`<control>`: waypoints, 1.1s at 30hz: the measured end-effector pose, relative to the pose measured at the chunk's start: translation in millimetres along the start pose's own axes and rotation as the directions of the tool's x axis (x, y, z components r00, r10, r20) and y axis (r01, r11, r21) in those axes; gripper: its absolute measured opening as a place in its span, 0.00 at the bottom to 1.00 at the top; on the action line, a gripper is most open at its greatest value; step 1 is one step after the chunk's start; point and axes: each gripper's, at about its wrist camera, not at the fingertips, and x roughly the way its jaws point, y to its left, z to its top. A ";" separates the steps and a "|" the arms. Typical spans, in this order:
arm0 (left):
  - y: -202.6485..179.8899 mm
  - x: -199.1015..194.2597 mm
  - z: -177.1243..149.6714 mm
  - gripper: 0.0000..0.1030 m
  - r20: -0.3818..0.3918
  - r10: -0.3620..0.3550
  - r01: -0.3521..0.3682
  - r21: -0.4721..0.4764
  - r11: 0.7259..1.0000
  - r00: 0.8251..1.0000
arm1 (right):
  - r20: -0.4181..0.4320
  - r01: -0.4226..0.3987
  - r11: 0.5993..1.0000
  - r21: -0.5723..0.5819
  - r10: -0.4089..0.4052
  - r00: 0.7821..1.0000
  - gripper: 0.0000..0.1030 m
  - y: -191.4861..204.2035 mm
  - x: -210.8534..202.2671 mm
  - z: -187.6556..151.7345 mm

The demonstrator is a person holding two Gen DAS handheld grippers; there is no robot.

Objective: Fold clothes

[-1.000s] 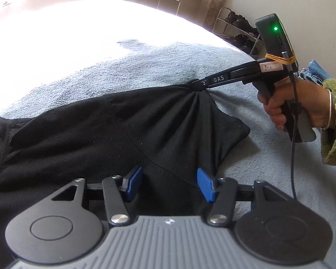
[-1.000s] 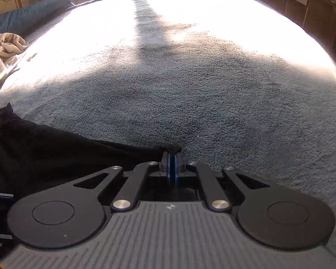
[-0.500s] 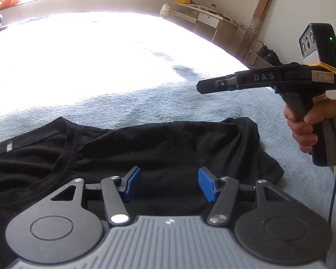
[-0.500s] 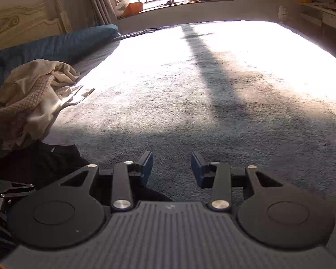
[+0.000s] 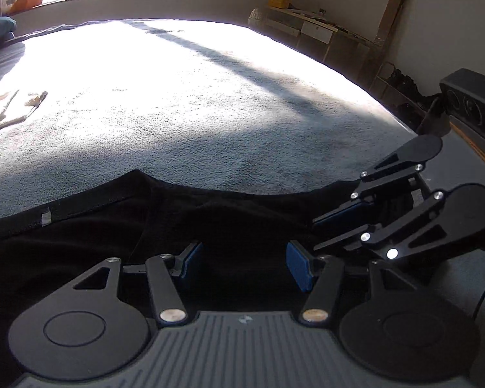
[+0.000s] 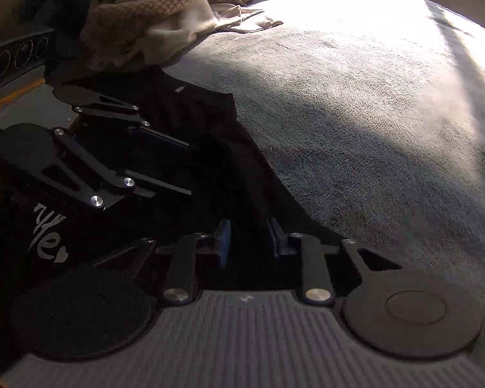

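Left wrist view: black shirt (image 5: 236, 223) lies under both grippers' parted, empty jaws on the bed (image 5: 210, 113).

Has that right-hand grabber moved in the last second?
Yes. The right gripper let go of the black shirt, rose, then dropped back beside the left gripper, open over the shirt's edge on the grey blanket.

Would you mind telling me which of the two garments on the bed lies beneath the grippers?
The black T-shirt, spread flat under both open grippers; the beige clothes sit crumpled in a heap beyond it.

right gripper (image 6: 247, 241) released shirt (image 5: 236, 223), lowered beside left gripper (image 5: 242, 266)
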 end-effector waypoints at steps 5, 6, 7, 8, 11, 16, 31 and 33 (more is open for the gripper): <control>2.3 3.8 -3.8 0.57 -0.007 0.002 -0.001 0.014 1.000 1.000 | 0.048 -0.014 1.000 -0.009 0.014 0.999 0.22 -3.2 -18.1 6.2; 2.8 4.6 -4.5 0.57 -0.008 0.002 -0.002 0.016 1.000 1.000 | 0.092 -0.025 0.999 0.035 0.021 0.996 0.23 -10.7 -24.6 11.1; 3.3 5.3 -5.3 0.57 -0.010 0.002 -0.002 0.019 1.000 1.000 | 0.132 -0.036 0.996 0.082 0.024 0.991 0.23 -18.6 -29.7 15.8; 3.7 6.1 -6.1 0.57 -0.011 0.003 -0.002 0.022 1.000 1.000 | 0.161 -0.040 0.990 0.134 0.018 0.987 0.23 -27.3 -30.4 19.9; 5.1 8.4 -8.3 0.57 -0.015 0.004 -0.003 0.030 1.000 1.000 | 0.160 -0.017 0.981 0.195 -0.014 0.987 0.24 -45.3 -15.9 28.4; 4.1 11.7 -6.3 0.57 -0.004 0.018 -0.017 0.048 0.999 1.000 | 0.059 -0.019 0.998 0.059 0.016 0.998 0.24 -32.1 23.9 31.6; 9.5 33.7 13.0 0.57 0.035 0.053 -0.054 0.031 0.998 0.998 | 0.139 0.328 0.920 -0.215 -0.304 0.943 0.01 -1.2 54.4 23.0; 8.9 34.3 14.9 0.57 0.033 0.057 -0.058 0.035 0.998 0.998 | 0.174 0.310 0.941 -0.133 -0.286 0.942 0.05 -8.8 41.0 21.3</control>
